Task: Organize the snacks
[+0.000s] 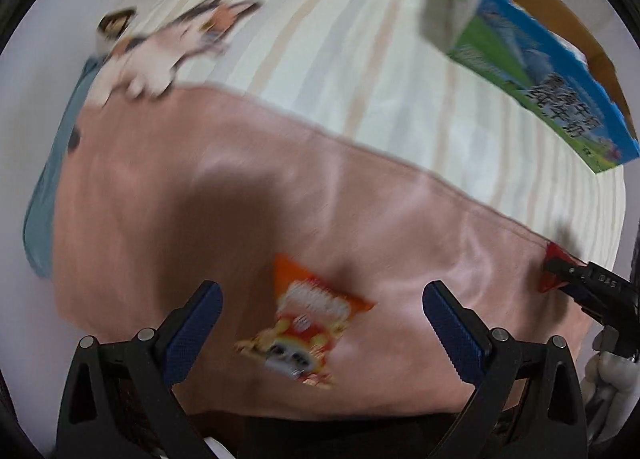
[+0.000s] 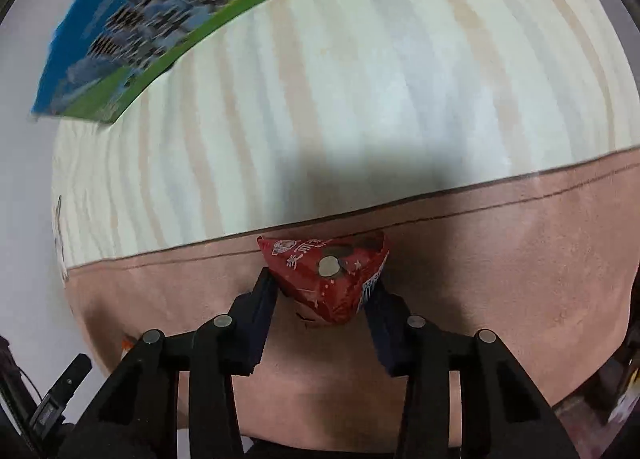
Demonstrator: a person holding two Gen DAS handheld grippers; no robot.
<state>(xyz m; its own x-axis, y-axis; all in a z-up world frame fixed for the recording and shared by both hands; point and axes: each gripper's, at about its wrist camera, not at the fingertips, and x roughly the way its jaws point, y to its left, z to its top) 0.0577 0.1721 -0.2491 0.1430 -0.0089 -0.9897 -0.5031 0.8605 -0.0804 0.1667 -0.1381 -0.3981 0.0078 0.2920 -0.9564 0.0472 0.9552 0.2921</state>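
Note:
An orange snack packet (image 1: 306,329) lies flat on the pink cloth (image 1: 200,199), between and just beyond the blue-padded fingers of my left gripper (image 1: 322,297), which stands open above it without touching. In the right wrist view my right gripper (image 2: 324,283) is shut on a red triangular snack packet (image 2: 326,277), its pads pressing the packet's two sides near the seam where pink cloth (image 2: 520,259) meets striped cloth (image 2: 320,99). The same red packet (image 1: 554,265) and right gripper show at the right edge of the left wrist view.
A blue and green milk carton box (image 1: 540,75) lies on the striped cloth (image 1: 340,39) at the far right; it appears at upper left in the right wrist view as a box (image 2: 160,19). A cat print (image 1: 168,47) marks the cloth's far left. A brown cardboard flap (image 1: 560,15) stands behind the box.

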